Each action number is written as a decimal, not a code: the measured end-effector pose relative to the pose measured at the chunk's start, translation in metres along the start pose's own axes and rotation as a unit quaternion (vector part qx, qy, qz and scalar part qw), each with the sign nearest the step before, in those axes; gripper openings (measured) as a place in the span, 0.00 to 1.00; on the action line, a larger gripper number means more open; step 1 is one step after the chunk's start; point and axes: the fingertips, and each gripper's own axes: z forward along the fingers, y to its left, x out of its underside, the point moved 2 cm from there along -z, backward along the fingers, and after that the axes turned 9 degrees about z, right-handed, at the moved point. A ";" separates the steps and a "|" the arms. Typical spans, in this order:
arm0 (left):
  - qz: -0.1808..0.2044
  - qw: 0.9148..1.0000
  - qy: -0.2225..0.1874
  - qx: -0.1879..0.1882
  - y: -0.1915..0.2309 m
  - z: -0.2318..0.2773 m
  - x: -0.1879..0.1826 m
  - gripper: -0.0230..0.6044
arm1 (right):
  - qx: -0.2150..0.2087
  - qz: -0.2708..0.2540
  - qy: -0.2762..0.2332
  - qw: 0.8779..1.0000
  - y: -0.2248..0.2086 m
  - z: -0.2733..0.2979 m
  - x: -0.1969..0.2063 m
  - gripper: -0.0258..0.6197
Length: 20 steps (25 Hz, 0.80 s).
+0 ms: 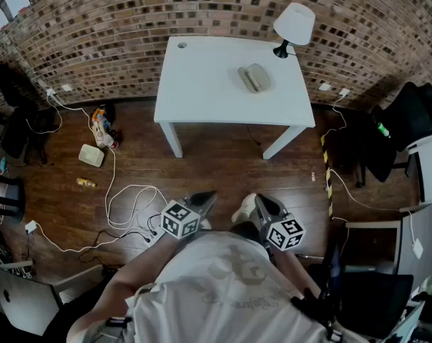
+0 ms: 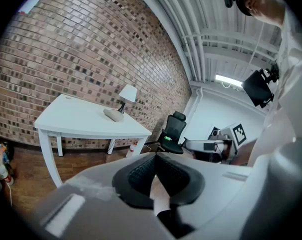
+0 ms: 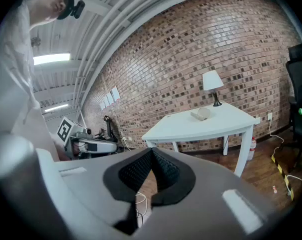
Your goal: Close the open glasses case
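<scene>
Our grey left gripper [image 1: 204, 199] and right gripper [image 1: 261, 203] are closed, empty; beige oval glasses case [image 1: 254, 78] near white table's [image 1: 202, 84] far-right corner.

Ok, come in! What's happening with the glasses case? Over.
Left gripper, right gripper shut, empty. Glasses case open on white table across the room, by the lamp. Cables on floor, off to the left.

White table [image 1: 202, 84] bears a lamp [image 1: 295, 24] and, seemingly open, a glasses case [image 1: 254, 78].
</scene>
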 end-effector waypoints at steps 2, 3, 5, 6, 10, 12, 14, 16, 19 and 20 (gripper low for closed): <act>-0.001 1.000 0.001 -0.001 0.003 0.003 -0.002 0.05 | -0.003 -0.004 -0.001 1.000 -0.002 0.004 -0.003 0.05; -0.001 1.000 0.001 -0.001 0.004 0.005 -0.002 0.05 | -0.004 -0.006 -0.002 1.000 -0.003 0.006 -0.005 0.05; -0.001 1.000 0.002 0.000 0.006 0.010 -0.004 0.05 | -0.004 -0.009 -0.001 1.000 -0.007 0.009 -0.010 0.05; -0.001 1.000 0.003 0.000 0.007 0.014 -0.005 0.05 | -0.004 -0.010 -0.001 1.000 -0.010 0.010 -0.012 0.05; 0.001 1.000 0.007 -0.001 0.013 0.030 -0.013 0.05 | -0.009 -0.008 -0.001 1.000 -0.026 0.018 -0.022 0.05; 0.002 1.000 0.008 -0.004 0.018 0.038 -0.021 0.05 | -0.012 -0.007 0.000 1.000 -0.034 0.023 -0.030 0.05; 0.003 1.000 0.010 -0.009 0.024 0.047 -0.029 0.05 | -0.016 -0.007 -0.001 1.000 -0.043 0.030 -0.041 0.05; 0.005 1.000 0.013 -0.013 0.030 0.058 -0.037 0.05 | -0.023 -0.007 -0.002 1.000 -0.053 0.039 -0.052 0.05; 0.010 1.000 0.018 -0.015 0.034 0.078 -0.050 0.05 | -0.032 -0.005 0.002 0.999 -0.071 0.050 -0.069 0.05; 0.011 1.000 0.020 -0.017 0.036 0.086 -0.055 0.05 | -0.035 -0.005 0.004 0.999 -0.079 0.054 -0.074 0.05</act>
